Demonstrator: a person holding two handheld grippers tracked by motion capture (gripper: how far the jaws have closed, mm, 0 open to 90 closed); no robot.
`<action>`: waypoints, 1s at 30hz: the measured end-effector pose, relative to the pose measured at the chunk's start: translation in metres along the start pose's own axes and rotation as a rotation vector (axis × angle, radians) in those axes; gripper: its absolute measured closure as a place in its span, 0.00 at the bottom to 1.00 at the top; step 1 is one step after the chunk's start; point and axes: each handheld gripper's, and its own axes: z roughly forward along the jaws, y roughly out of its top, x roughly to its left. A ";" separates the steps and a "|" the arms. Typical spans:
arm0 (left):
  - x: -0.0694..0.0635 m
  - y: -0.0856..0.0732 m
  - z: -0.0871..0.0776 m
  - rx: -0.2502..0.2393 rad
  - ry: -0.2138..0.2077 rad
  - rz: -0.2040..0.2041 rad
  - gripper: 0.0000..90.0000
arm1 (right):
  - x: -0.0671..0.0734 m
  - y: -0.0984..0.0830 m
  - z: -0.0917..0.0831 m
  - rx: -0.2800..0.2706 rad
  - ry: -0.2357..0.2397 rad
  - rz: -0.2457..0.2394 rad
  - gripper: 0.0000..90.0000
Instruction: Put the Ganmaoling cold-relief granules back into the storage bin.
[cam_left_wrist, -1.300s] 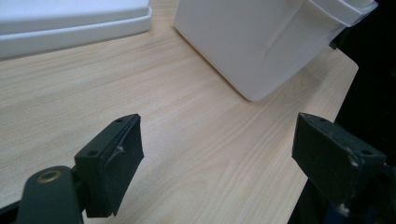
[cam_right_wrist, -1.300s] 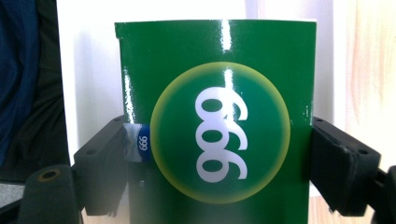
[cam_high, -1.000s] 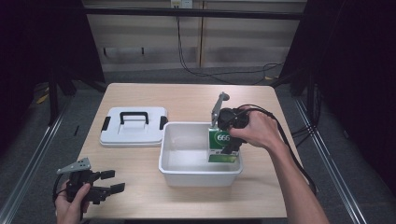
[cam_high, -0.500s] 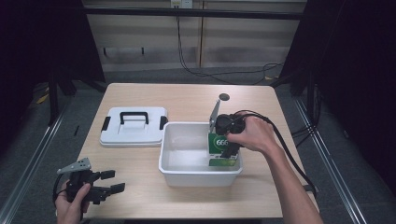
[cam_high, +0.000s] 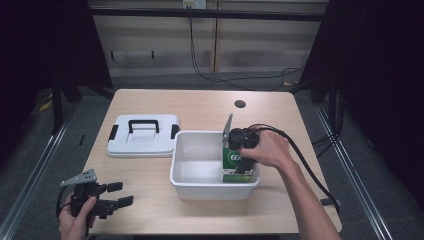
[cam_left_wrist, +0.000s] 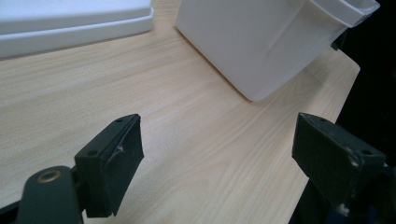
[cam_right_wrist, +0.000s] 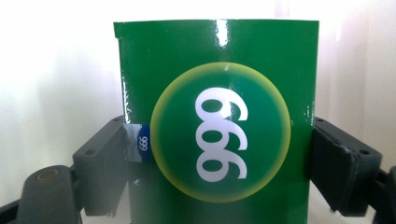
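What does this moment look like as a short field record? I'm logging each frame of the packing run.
work in hand: green box being placed in the white bin
right gripper: jaws shut on the green box's two sides, inside the bin at its right end
left gripper: jaws open, holding nothing, low over the table near its front left corner
lid: white with a black handle, flat on the table left of the bin
bin contents: green box; the rest of the floor looks bare
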 end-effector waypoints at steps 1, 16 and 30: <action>0.000 0.000 0.000 0.000 0.000 0.000 0.18 | 0.000 0.000 0.001 0.002 0.000 0.004 0.17; 0.000 0.000 0.000 0.000 -0.001 0.000 0.18 | 0.002 0.005 0.017 0.084 -0.020 0.006 0.16; 0.000 0.000 0.000 -0.002 0.000 0.000 0.18 | 0.004 0.008 0.021 0.133 -0.037 0.001 0.15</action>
